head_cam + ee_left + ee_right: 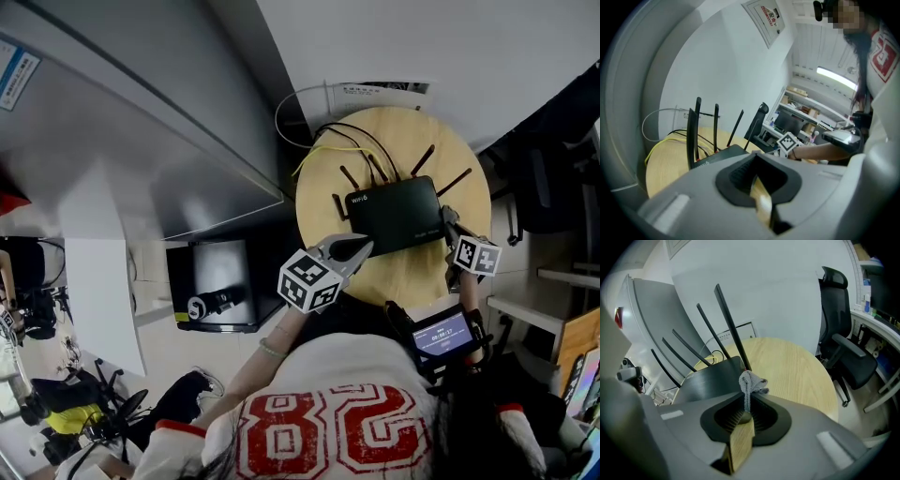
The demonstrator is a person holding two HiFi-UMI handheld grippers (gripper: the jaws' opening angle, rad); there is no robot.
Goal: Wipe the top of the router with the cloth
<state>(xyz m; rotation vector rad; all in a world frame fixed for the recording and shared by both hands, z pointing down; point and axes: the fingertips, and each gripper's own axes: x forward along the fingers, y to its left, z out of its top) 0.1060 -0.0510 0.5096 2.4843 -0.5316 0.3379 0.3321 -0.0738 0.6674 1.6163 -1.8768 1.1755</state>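
Note:
A black router [394,214] with several upright antennas lies on a round wooden table [403,141]. My right gripper [448,221] is at the router's right end, shut on a small grey cloth [751,383]. In the right gripper view the cloth sticks up from the closed jaws [746,414], just in front of the router [712,378] and one antenna. My left gripper [361,247] hovers at the router's near left edge. In the left gripper view its jaws [756,178] are shut with nothing between them, and the router [722,153] lies just beyond.
Yellow and black cables [328,141] trail off the table's far left side. A grey slanted panel [141,141] stands to the left, with a black box [216,281] below it. A black office chair [843,352] stands right of the table. A white wall runs behind.

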